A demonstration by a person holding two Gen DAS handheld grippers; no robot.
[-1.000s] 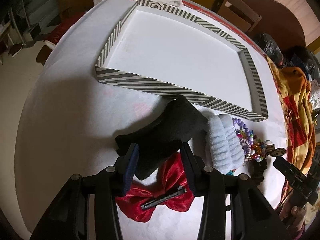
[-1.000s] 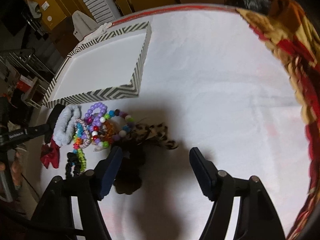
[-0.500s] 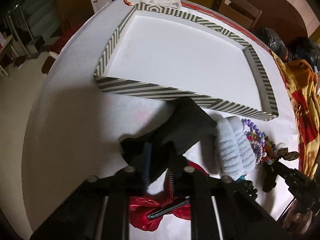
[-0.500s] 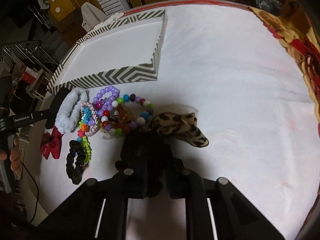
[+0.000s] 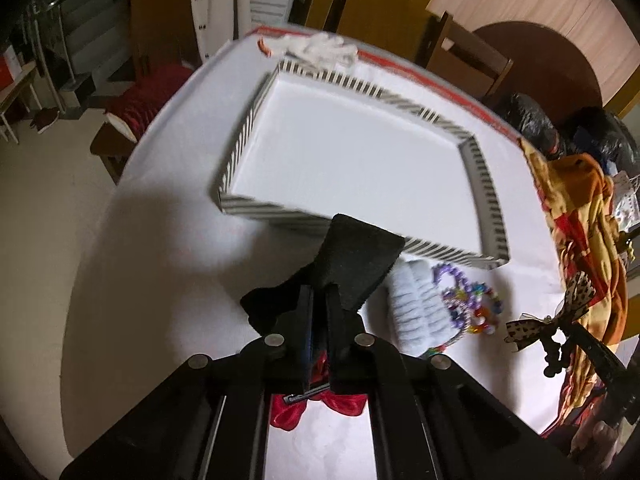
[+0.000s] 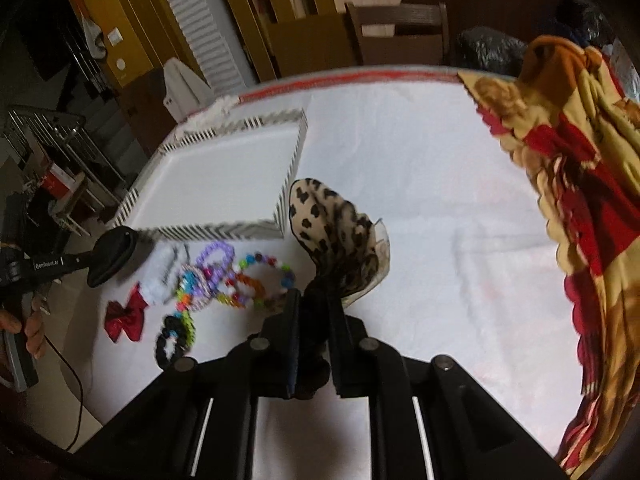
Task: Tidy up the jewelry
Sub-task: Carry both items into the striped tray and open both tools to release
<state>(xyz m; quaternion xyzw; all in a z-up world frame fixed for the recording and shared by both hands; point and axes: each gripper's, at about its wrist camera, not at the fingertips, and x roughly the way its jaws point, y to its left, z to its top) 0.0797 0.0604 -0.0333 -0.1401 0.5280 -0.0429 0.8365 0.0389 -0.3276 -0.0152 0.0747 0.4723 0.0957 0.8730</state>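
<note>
We see the left gripper clamped narrow on a black fabric band, which is lifted off the white table and fans out toward twelve o'clock, its far edge overlapping the near wall of the striped tray. Below the fingers, at six o'clock, lies a red satin bow. At three o'clock of the band sit a pale blue scrunchie and, just beside it, a heap of coloured bead bracelets.

In the right wrist view the right gripper is pinched tight on a leopard-print bow — held clear of the table, its loops standing up at twelve o'clock, near the tray's corner. At nine to ten o'clock of it lie the bracelets, with a black scrunchie nearer us. A red-and-yellow cloth drapes the table edge at three o'clock.
</note>
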